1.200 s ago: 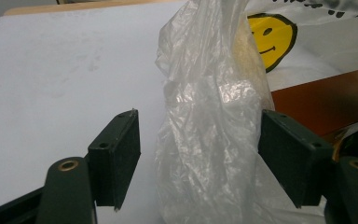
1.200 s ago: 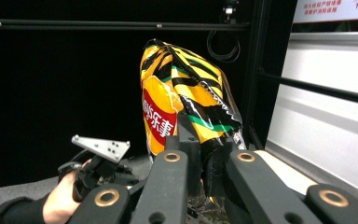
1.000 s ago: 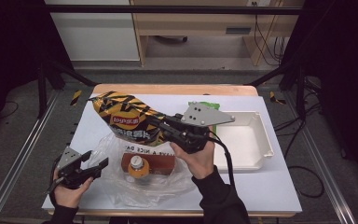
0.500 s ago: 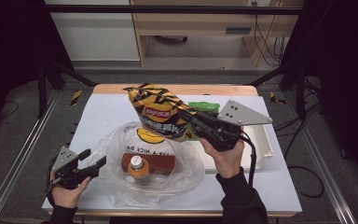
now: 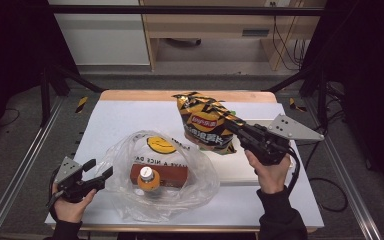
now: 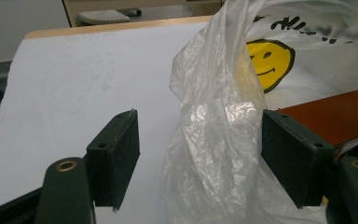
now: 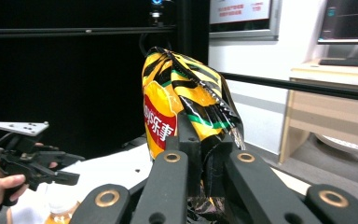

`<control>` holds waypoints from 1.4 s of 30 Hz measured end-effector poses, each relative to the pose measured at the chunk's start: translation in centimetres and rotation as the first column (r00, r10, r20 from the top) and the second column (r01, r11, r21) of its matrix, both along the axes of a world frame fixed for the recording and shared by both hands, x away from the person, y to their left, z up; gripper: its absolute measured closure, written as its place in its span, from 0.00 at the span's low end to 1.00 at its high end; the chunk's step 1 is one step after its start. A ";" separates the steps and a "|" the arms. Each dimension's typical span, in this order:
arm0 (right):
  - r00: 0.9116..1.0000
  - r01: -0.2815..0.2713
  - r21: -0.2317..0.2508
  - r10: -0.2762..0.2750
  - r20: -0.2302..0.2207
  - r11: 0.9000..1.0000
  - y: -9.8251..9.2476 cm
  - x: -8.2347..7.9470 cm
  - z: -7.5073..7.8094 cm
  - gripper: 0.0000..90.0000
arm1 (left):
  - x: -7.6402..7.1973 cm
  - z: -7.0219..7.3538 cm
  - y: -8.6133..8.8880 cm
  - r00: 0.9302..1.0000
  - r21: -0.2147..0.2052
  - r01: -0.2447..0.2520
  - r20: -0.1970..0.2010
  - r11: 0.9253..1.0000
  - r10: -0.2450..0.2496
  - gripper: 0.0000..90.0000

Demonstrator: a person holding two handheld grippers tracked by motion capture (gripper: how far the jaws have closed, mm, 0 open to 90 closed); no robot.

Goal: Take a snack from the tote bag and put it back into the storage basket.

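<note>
Right gripper (image 5: 233,125): my jaws are clamped on the lower edge of the chip bag (image 5: 206,122), which stands up past my fingertips, off the table (image 5: 115,117). The white tray (image 5: 250,167) lies under it. Left gripper (image 5: 101,169): jaws wide apart, nothing pinched; a fold of the clear plastic bag (image 6: 214,135) sits between my pads (image 6: 114,156), nearer the right one. Inside the bag, beyond my fingertips, a brown box (image 5: 172,172) and an orange-capped bottle (image 5: 147,177).

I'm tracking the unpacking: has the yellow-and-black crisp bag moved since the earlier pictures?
Yes. The yellow-and-black crisp bag, clamped in the right gripper, travelled rightward from above the clear plastic bag to over the white tray.
</note>
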State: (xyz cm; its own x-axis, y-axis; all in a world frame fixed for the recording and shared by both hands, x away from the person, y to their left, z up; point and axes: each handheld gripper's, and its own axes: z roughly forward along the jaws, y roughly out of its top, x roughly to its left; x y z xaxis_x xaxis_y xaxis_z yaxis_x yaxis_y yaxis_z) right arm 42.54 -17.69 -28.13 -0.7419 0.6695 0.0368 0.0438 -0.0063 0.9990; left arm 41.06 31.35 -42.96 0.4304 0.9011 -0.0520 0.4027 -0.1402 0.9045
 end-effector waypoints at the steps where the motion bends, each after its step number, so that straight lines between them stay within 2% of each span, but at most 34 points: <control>1: 1.000 0.007 0.003 -0.007 -0.003 1.000 -0.3 0.0 -0.1 0.98 | 0.0 0.0 0.0 1.000 -0.001 -0.001 0.000 1.000 0.001 0.31; 7: 0.998 0.060 0.013 -0.060 -0.026 0.998 -2.8 -0.1 -0.8 0.98 | 0.0 0.0 -0.2 1.000 0.002 0.002 0.000 1.000 -0.002 0.31; 15: 0.989 0.135 0.020 -0.134 -0.057 0.991 -5.8 0.6 -1.8 0.98 | 0.0 0.0 0.0 1.000 -0.003 0.003 0.003 1.000 -0.003 0.31; 23: 0.974 0.205 0.016 -0.203 -0.098 0.979 -8.4 1.4 -3.3 0.98 | 0.0 0.0 -0.1 1.000 -0.002 0.003 0.003 1.000 -0.003 0.31; 28: 0.961 0.243 0.007 -0.239 -0.138 0.970 -9.7 2.1 -4.9 0.98 | 0.0 0.0 -0.1 1.000 0.003 0.003 0.001 1.000 -0.003 0.31; 38: 0.937 0.285 -0.009 -0.280 -0.209 0.959 -10.9 3.5 -7.1 0.98 | 0.1 0.0 -0.2 1.000 0.006 0.003 0.000 1.000 -0.003 0.31; 42: 0.929 0.287 -0.018 -0.283 -0.238 0.958 -11.1 4.2 -8.0 0.98 | 0.1 -0.1 -0.2 1.000 0.010 0.004 -0.002 1.000 -0.004 0.31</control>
State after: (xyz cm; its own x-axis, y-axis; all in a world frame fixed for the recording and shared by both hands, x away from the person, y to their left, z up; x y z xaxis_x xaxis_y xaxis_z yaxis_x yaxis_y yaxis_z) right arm 46.69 -28.76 -36.08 -0.4883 0.8495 0.1999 0.2714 -0.0699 0.9599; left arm 41.14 31.18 -43.01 0.4338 0.9000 -0.0438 0.4042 -0.1510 0.9021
